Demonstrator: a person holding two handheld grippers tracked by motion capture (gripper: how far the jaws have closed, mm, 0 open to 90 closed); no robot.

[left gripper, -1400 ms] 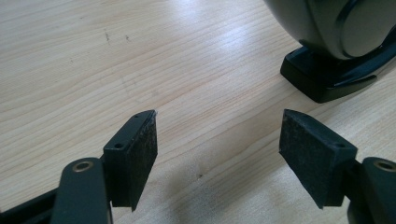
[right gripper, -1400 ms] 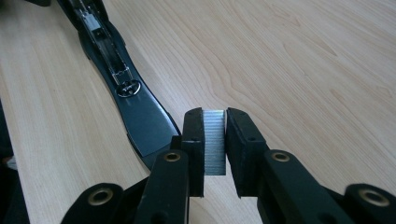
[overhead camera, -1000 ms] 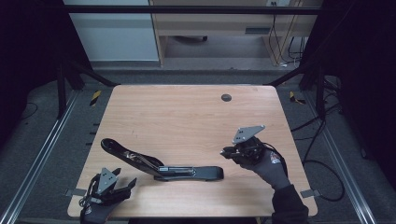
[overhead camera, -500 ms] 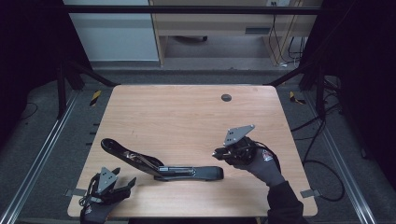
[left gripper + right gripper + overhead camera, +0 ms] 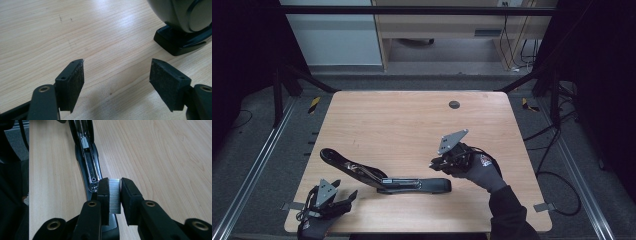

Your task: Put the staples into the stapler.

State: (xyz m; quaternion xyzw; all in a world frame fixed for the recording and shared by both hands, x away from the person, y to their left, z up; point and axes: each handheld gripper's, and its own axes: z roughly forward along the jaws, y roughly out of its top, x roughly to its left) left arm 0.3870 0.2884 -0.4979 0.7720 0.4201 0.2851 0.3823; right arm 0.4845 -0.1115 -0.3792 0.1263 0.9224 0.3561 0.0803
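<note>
A black stapler (image 5: 387, 181) lies swung open along the front of the wooden table (image 5: 412, 125); its staple channel (image 5: 87, 157) faces up. My right gripper (image 5: 437, 162) hovers just above the stapler's right end, shut on a silvery strip of staples (image 5: 115, 195) held upright between the pads, over the near end of the channel. At the front left corner my left gripper (image 5: 339, 197) rests low over the table with its jaws wide open and nothing between the pads (image 5: 72, 82). Part of the stapler's dark body (image 5: 180, 42) lies just ahead of it, to the right.
A small round grommet (image 5: 454, 104) sits in the tabletop near the far edge. Bare wood spreads across the middle and back. Metal rails and cables (image 5: 557, 150) run along the floor on both sides of the table.
My right gripper has carried the staple strip leftward, closer to the stapler's right end. The left gripper and the stapler have stayed where they were.
</note>
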